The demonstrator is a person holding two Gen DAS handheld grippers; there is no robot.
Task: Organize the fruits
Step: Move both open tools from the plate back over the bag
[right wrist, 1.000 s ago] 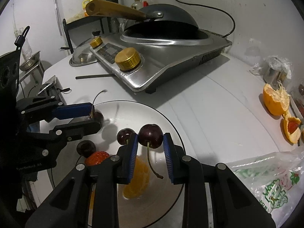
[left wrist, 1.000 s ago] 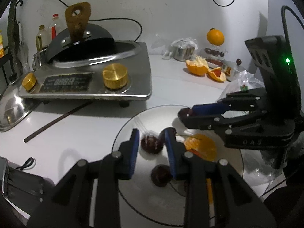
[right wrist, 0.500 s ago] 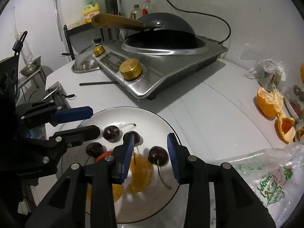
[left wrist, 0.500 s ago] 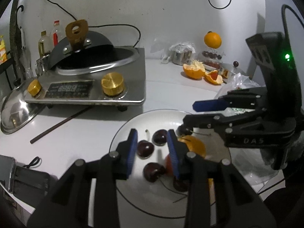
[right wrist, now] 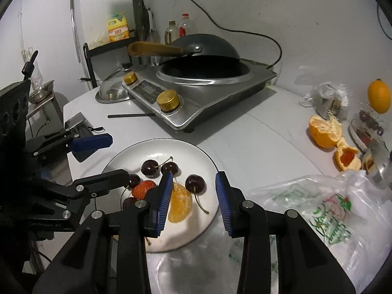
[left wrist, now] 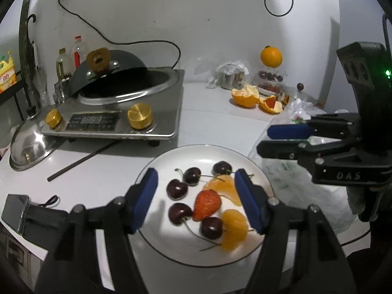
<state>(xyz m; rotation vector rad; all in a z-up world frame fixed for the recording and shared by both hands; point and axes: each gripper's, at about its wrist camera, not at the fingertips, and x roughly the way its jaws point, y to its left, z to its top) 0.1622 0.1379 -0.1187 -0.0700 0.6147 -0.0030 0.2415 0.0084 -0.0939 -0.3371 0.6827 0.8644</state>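
Both tongs gape empty over the plate point(left wrist: 156, 166): left tongs point(left wrist: 196, 201) just widened; only the left view shows all five cherries point(left wrist: 177, 189), right tongs point(right wrist: 193, 201) hiding some.

Bare white countertop point(right wrist: 245, 132) lies open between the round white plate point(left wrist: 171, 161) and the steel induction cooker point(left wrist: 161, 112) behind it. A thin dark stick point(left wrist: 80, 160) crosses the left approach. A crinkled clear plastic bag point(right wrist: 318, 203) crowds the plate's right edge; orange peel halves point(right wrist: 325, 134) sit well beyond.
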